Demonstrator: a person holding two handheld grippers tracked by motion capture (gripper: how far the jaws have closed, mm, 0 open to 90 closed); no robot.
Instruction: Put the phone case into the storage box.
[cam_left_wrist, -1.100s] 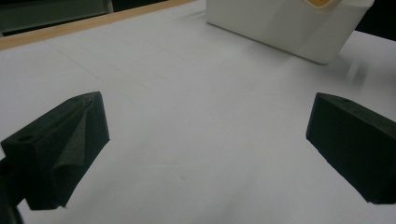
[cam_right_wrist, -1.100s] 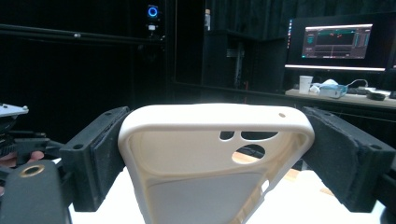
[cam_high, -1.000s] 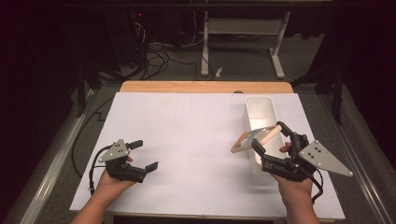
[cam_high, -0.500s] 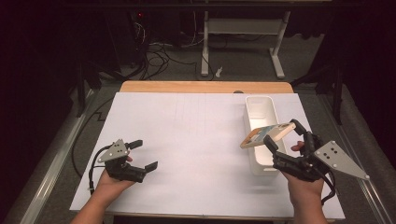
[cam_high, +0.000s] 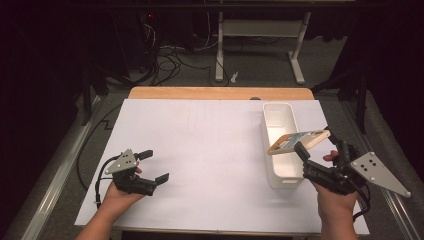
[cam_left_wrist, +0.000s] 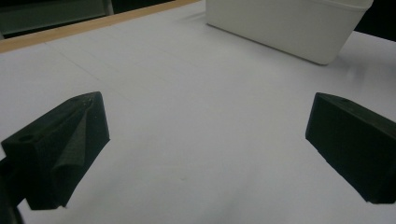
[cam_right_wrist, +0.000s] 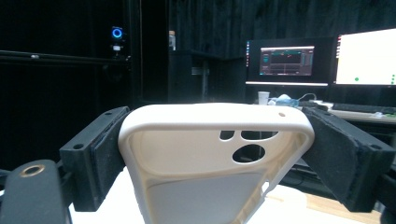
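Lifted and swung outward over the last second, the phone case (cam_high: 298, 142) now hangs in the air above the white bin (cam_high: 280, 145), higher and farther toward the tabletop's right edge than it was, when it sat low at the bin's near end. It lies roughly flat, slightly tilted, one end clamped in the right claw (cam_high: 314, 145) and the other reaching out over the bin's open top. In the right gripper view the cream case (cam_right_wrist: 215, 158) is squeezed between the two padded jaws, its hollow inner side and camera cut-outs facing the lens, so the grip looks firm and square. The right hand (cam_high: 336, 200) has drawn back toward the near right corner with it. The move reads as the case being carried over the bin, either just taken out or about to be dropped in; the pictures alone do not settle which. The bin stands along the right side of the white sheet covering the tabletop (cam_high: 200, 150). Near the front left corner the left claw (cam_high: 155, 166) has stayed put, jaws spread wide and holding nothing above bare sheet.
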